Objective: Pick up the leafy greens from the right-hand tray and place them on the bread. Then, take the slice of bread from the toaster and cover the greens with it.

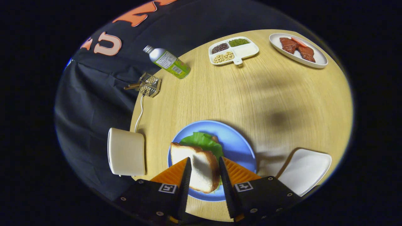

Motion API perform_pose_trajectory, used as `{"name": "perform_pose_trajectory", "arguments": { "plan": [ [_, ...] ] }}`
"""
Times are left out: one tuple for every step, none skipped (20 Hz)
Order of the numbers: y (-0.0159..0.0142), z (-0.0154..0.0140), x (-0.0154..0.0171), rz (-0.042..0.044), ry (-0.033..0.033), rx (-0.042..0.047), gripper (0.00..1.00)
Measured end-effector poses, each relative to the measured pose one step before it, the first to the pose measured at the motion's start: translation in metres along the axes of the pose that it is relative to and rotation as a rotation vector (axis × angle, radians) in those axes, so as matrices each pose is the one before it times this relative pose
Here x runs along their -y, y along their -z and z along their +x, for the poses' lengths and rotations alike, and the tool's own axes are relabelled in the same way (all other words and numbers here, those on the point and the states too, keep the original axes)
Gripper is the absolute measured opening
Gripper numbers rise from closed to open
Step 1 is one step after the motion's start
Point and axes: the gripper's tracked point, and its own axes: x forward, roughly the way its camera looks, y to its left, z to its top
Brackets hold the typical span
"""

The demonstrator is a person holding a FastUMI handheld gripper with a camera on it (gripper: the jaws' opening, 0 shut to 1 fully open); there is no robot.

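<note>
A blue plate (234,138) lies on the round wooden table just ahead of my fingers. On it, a slice of white bread (204,174) lies tilted over the leafy greens (202,141), which stick out from under its far edge. My gripper (204,160) hovers over the slice, open. The slice's middle shows between the fingertips, and its left part reaches past the left finger. Neither finger presses on it. The bread under the greens is hidden. The white toaster (125,155) stands left of the plate at the table's edge. A bare white tray (304,171) lies to the right.
A cord runs from the toaster toward a small wire rack (150,84). A metal bottle (169,62) lies on its side beyond the rack. At the far side sit a divided dish (248,51) of beans and grains and an oval plate (318,59) with meat slices.
</note>
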Motion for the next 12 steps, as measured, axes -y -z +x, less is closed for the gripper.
{"name": "perform_pose_trajectory", "arguments": {
  "plan": [
    [-0.00237, -0.00642, 0.00218, -0.00445, 0.01345, 0.02207, 0.56],
    [-0.00445, -0.00808, -0.00138, -0.00015, 0.00387, 0.02595, 0.64],
    [-0.00589, -0.01114, -0.00412, -0.00734, -0.00108, 0.03487, 0.71],
    [-0.00913, -0.01183, -0.00319, -0.01588, 0.00465, 0.04467, 0.80],
    [-0.00951, -0.01476, -0.00262, -0.02496, 0.00549, 0.04837, 0.83],
    [-0.01132, -0.01564, -0.00263, -0.02859, 0.00695, 0.04906, 0.89],
    [-0.01090, -0.01635, -0.00362, -0.02823, 0.00836, 0.04442, 0.90],
    [-0.01176, -0.01695, -0.00367, -0.02787, 0.00804, 0.04178, 0.93],
    [-0.01291, -0.01677, -0.00486, -0.02955, 0.00481, 0.04323, 0.94],
    [-0.01258, -0.01493, -0.00478, -0.02720, 0.00081, 0.03827, 0.96],
    [-0.00852, -0.01407, -0.00205, -0.01876, 0.00913, 0.02310, 0.96],
    [-0.01026, -0.01293, -0.00163, -0.01495, 0.01015, 0.02988, 0.97]
  ]
}}
